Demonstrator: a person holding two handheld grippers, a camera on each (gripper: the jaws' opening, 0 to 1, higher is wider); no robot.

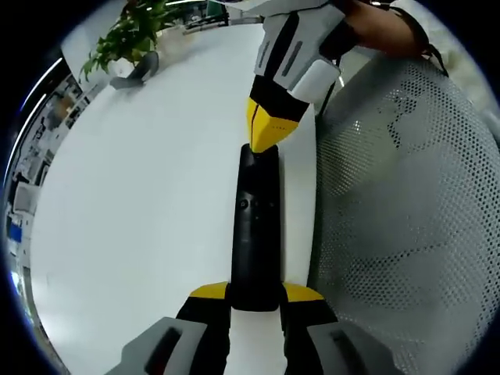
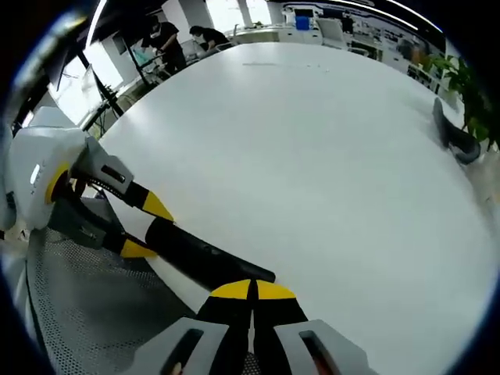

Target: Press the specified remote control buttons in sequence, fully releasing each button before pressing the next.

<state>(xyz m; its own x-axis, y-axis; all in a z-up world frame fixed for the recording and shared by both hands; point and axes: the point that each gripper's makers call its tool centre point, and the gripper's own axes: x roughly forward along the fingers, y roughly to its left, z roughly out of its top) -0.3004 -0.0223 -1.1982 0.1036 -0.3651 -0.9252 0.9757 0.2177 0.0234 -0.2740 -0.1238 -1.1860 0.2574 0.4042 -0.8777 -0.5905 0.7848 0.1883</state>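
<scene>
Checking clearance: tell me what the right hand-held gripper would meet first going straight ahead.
Likely the black remote control, lying just beyond the right hand-held gripper; depth is uncertain.

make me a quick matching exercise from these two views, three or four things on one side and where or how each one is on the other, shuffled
Things:
1. remote control
2. right gripper
3. potted plant
4. mesh chair

States:
A. at the far end of the white table
B. jaws together, tip at the remote's far end
C. beside the table edge
D. clamped between the left gripper jaws

Pairs: 1-D, 2-B, 3-A, 4-C
</scene>
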